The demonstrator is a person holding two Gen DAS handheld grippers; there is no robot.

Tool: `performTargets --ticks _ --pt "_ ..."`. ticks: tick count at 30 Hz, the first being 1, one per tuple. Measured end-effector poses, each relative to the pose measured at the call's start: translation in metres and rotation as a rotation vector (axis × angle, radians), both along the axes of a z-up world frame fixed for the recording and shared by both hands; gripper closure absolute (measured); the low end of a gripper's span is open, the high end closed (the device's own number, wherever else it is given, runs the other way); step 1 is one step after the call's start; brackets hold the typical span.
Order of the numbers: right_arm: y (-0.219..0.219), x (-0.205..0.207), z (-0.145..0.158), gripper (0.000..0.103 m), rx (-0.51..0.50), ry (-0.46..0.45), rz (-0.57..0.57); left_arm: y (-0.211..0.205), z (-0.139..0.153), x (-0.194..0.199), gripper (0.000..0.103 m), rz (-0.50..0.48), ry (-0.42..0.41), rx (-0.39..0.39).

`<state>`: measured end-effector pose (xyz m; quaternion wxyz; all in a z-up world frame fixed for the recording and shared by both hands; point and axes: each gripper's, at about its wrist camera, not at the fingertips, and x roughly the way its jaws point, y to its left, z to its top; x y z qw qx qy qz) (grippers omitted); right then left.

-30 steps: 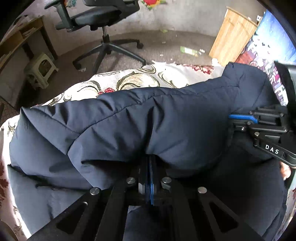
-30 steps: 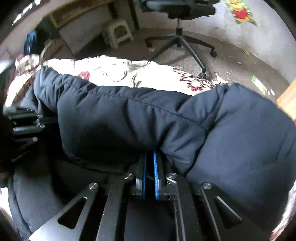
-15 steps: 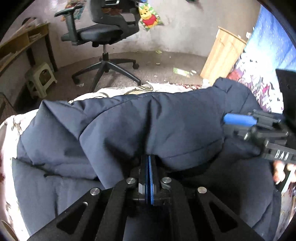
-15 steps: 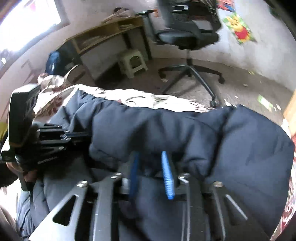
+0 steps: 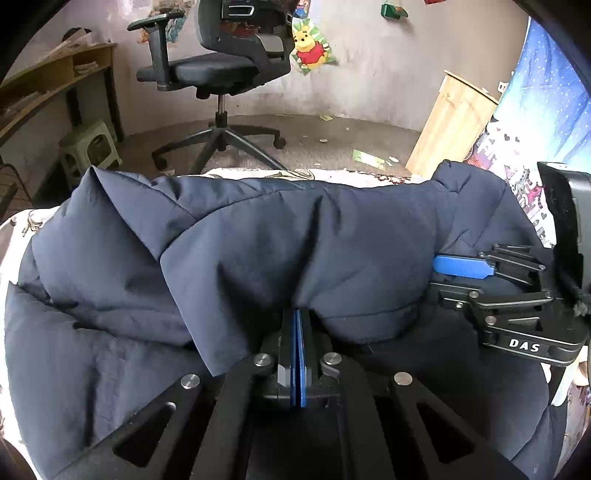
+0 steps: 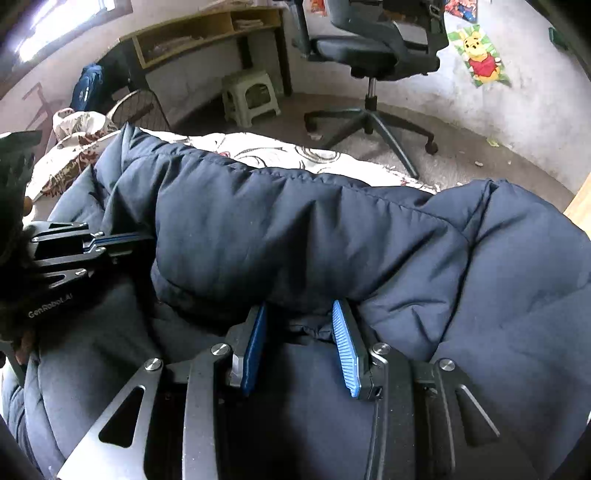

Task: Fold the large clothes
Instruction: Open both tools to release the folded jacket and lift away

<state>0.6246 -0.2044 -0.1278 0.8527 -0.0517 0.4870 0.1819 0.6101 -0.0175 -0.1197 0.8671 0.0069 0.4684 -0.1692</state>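
Left wrist view: a dark navy quilted puffer jacket [image 5: 258, 251] fills most of the frame, lying folded over on a cream bedspread with red and olive floral print [image 5: 255, 172]. A thick padded roll of the jacket runs across just ahead of the fingers, and flatter jacket fabric spreads beneath and to either side of them. The left gripper [image 5: 297, 325] has its two blue-padded fingers pressed together, pinching a pleat of the jacket's lower edge between them. To the right of these fingers the right gripper [image 5: 443, 275] comes in sideways (its black frame is marked "DAS"), one blue pad lying against the jacket's right end.

In the right wrist view, the right gripper [image 6: 299, 325] shows its ribbed blue fingers [image 6: 345, 347] spread apart, the puffy jacket [image 6: 332, 229] edge resting over their tips and a small crease of fabric sitting loose in the gap between them. To the left of these fingers the left gripper [image 6: 136, 240] reaches in sideways, its thin blue pads closed on the jacket's left end.

Beyond the fingertips, past the bedspread [image 6: 258, 151], stands a black swivel office chair on a five-star wheeled base [image 5: 218, 88]. Left of it are a pale green plastic step stool [image 5: 90, 149] and a wooden shelf desk [image 6: 207, 33]. A Winnie the Pooh picture [image 5: 310, 48] hangs on the wall, and a light wooden cabinet [image 5: 452, 127] stands to the right.
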Motion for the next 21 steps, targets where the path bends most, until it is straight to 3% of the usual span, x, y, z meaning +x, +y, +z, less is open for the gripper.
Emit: performTargets --ticks 6,8,11,13,17,21 --pt "-0.013 -0.015 0.024 0.063 0.009 -0.024 -0.033 0.007 0.024 -0.015 0.097 0.065 -0.028 -0.011" --pt "-0.018 -0.025 0.034 0.048 0.016 -0.044 -0.069 0.01 0.032 -0.024 0.09 0.086 -0.042 -0.028" --pt "-0.025 -0.038 0.049 0.044 0.023 -0.074 -0.116 0.014 0.045 -0.037 0.064 0.112 -0.056 -0.044" --pt "-0.03 -0.046 0.058 0.041 0.021 -0.086 -0.148 0.016 0.054 -0.047 0.028 0.151 -0.087 -0.029" --pt "-0.035 -0.068 0.086 0.018 0.059 -0.163 -0.224 0.029 0.074 -0.069 0.016 0.205 -0.15 -0.065" --pt "-0.039 -0.092 0.109 0.005 0.108 -0.223 -0.32 0.04 0.095 -0.093 0.0 0.271 -0.177 -0.04"
